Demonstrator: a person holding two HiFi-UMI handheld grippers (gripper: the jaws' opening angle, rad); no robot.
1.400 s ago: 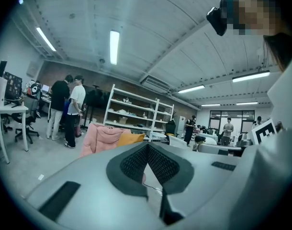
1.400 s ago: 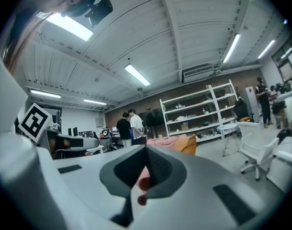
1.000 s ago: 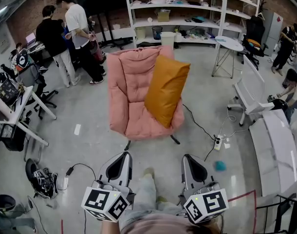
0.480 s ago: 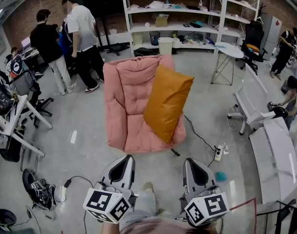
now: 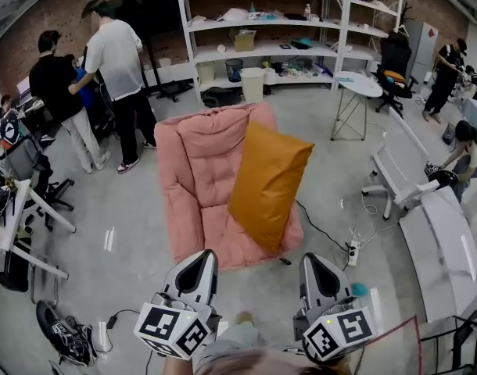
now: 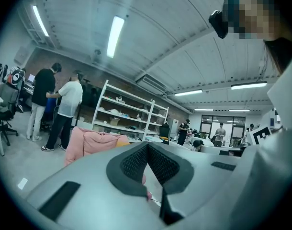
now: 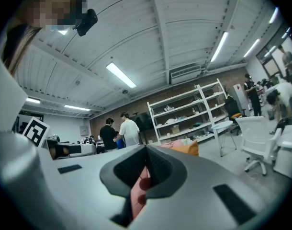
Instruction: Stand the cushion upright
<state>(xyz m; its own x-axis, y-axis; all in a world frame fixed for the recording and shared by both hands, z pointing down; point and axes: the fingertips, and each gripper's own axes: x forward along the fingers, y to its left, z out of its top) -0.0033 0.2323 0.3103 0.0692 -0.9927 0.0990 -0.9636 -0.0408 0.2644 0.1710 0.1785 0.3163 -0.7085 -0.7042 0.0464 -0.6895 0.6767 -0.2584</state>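
On the pink armchair (image 5: pixel 199 178) in the middle of the floor (image 5: pixel 129 209), the orange cushion (image 5: pixel 268 184) is found. It is set on the seat, on its lower edge, and is leaned over to one side, so it is tilted and not straight up. It seems to be kept from falling by the chair's back. Where the two touch is hidden by the cushion itself.

Both tongs are held low and close to the person, well apart from the chair. The left tongs (image 5: pixel 201 260) are shut tight with nothing between them. The right tongs (image 5: pixel 313 262) are shut tight too, and are just as empty. They are pointed flat toward the chair, most likely so that the cushion can be reached from the front. The cushion is not touched yet, so the job is judged to be at its very start.

Bare floor is seen between the tongs and the chair's front edge, so room is left for going forward. On the right, a black cable (image 5: pixel 320 226) is laid across the floor to a white plug strip (image 5: pixel 352 248) near the chair's foot, and it could be stepped on. A white chair (image 5: pixel 399 170) is stood further right, well apart. The cushion is set near the armchair's right edge, so it could be tipped off that side if it is pushed too hard.
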